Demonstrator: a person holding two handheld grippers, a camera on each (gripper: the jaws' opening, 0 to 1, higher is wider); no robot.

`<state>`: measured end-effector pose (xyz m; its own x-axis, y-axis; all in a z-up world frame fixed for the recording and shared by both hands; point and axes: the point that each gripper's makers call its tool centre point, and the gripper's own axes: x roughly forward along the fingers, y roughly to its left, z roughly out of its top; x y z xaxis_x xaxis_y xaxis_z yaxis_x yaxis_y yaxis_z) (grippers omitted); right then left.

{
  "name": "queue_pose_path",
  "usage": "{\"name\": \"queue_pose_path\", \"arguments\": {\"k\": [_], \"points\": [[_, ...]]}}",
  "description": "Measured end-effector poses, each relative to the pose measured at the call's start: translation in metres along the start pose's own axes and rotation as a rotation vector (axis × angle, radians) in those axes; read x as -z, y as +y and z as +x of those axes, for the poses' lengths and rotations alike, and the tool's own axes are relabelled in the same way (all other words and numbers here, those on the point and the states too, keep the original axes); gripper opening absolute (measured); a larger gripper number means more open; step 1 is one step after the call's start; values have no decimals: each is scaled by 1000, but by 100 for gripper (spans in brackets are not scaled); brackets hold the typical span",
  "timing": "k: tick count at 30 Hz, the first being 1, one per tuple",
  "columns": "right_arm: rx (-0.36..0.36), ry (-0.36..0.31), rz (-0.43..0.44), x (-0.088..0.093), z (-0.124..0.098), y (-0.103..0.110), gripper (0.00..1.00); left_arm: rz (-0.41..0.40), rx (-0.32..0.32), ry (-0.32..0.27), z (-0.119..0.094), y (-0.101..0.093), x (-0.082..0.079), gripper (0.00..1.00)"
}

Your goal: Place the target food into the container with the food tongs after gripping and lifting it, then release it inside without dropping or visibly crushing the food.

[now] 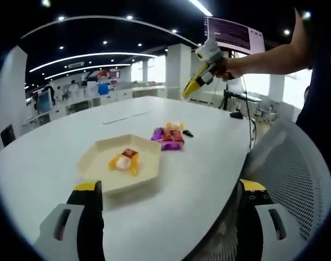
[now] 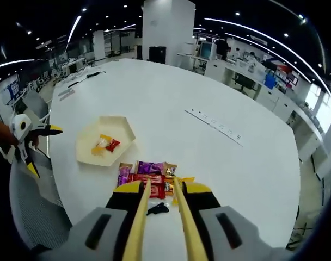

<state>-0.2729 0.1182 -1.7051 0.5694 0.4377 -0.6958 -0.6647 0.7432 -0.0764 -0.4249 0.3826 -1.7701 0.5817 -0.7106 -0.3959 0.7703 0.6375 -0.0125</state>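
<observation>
A cream hexagonal tray sits on the white table and holds a few wrapped snacks. Beside it lies a pile of purple, red and orange snack packets. My right gripper is shut on yellow food tongs, whose two arms stand slightly apart above the near side of the pile with nothing between their tips. In the left gripper view a hand holds the right gripper high above the table. My left gripper is wide open and empty, near the table edge by the tray.
A small black object lies next to the pile. A grey mesh chair stands at the table edge. A power strip is set into the table's middle. Desks and monitors fill the office behind.
</observation>
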Motion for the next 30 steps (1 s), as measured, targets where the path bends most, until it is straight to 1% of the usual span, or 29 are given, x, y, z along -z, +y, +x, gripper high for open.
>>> {"name": "queue_pose_path", "arguments": {"k": [3, 5, 8, 15, 18, 24, 25, 28, 30], "points": [[13, 5, -5, 4, 2, -1, 27, -5, -2, 2, 0, 1, 1, 99], [32, 3, 9, 7, 3, -5, 26, -12, -3, 2, 0, 2, 2, 99], [30, -1, 20, 10, 6, -4, 26, -10, -7, 9, 0, 3, 3, 99], [40, 13, 38, 27, 19, 2, 27, -13, -11, -6, 0, 3, -1, 99], [54, 18, 51, 37, 26, 2, 27, -14, -16, 0, 0, 4, 1, 99], [79, 25, 74, 48, 37, 0, 27, -22, -29, -4, -1, 7, 0, 99], [71, 26, 90, 49, 39, 1, 27, -23, -30, -4, -1, 7, 0, 99], [80, 35, 86, 55, 45, 2, 27, -23, -30, 1, -1, 7, 1, 99], [76, 39, 102, 58, 48, 3, 27, -17, -34, -2, -1, 7, 0, 98]]}}
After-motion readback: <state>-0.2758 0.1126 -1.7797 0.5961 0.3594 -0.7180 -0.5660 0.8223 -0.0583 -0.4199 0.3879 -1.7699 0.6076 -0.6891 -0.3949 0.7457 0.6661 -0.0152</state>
